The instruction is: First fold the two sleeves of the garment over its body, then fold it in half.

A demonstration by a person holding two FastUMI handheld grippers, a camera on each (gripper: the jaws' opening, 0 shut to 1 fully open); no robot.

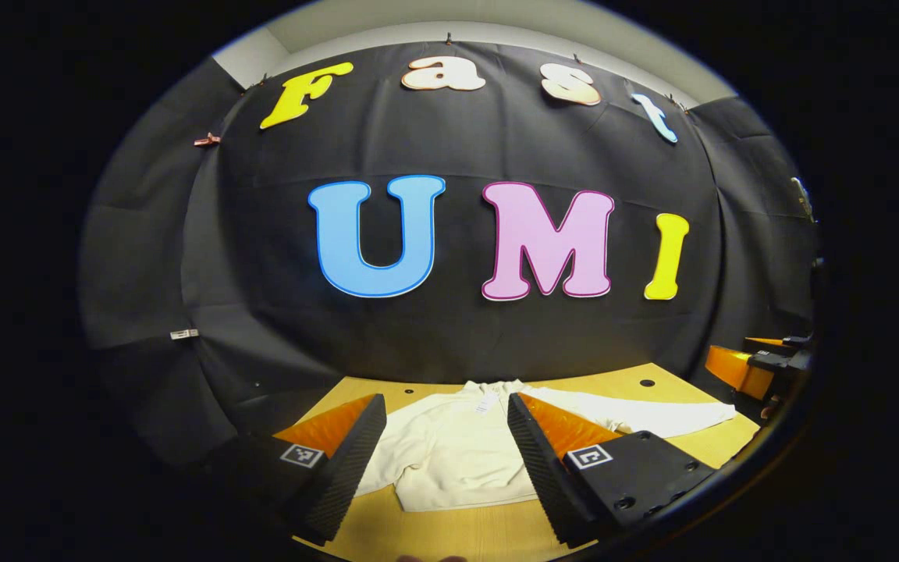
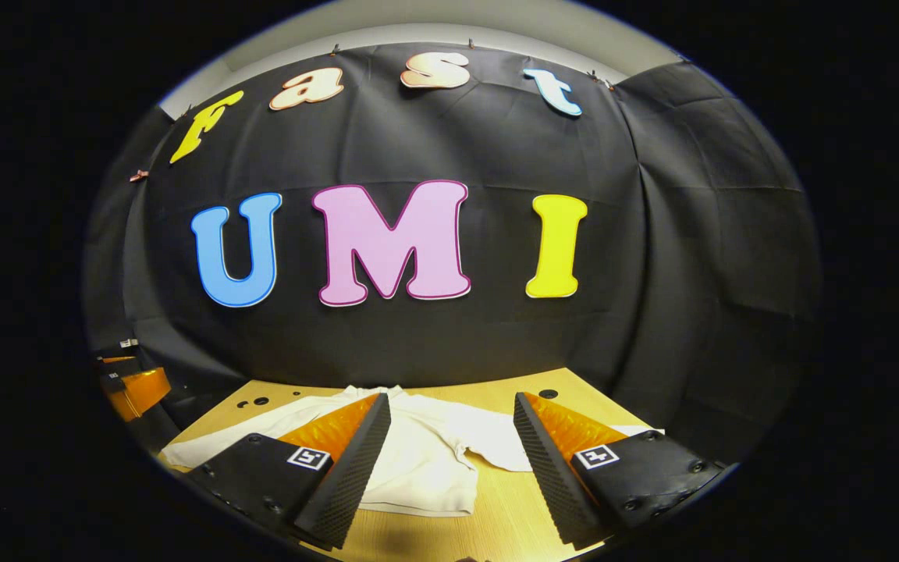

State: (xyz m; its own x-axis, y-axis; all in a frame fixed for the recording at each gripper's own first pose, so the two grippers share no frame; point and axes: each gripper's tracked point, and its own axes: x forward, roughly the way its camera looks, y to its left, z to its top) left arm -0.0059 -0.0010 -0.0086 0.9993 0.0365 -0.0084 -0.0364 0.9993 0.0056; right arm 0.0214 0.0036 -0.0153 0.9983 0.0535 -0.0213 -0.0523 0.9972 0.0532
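Observation:
A white long-sleeved garment (image 1: 449, 453) lies flat on the wooden table (image 1: 457, 531), collar toward the wall. In the left gripper view one sleeve (image 1: 652, 417) stretches out to the right. My left gripper (image 1: 445, 400) hovers open above the garment's body, holding nothing. In the right gripper view the garment (image 2: 426, 460) lies below my open right gripper (image 2: 451, 398), with one sleeve (image 2: 223, 441) spread to the left and the other partly hidden behind the right finger. Both grippers stand apart from the cloth.
The table (image 2: 512, 515) ends at the black cloth wall close behind the collar. Small dark holes (image 1: 647, 383) dot its far edge. The right gripper (image 1: 762, 363) shows at the far right of the left gripper view, and the left gripper (image 2: 129, 386) at the far left of the right one.

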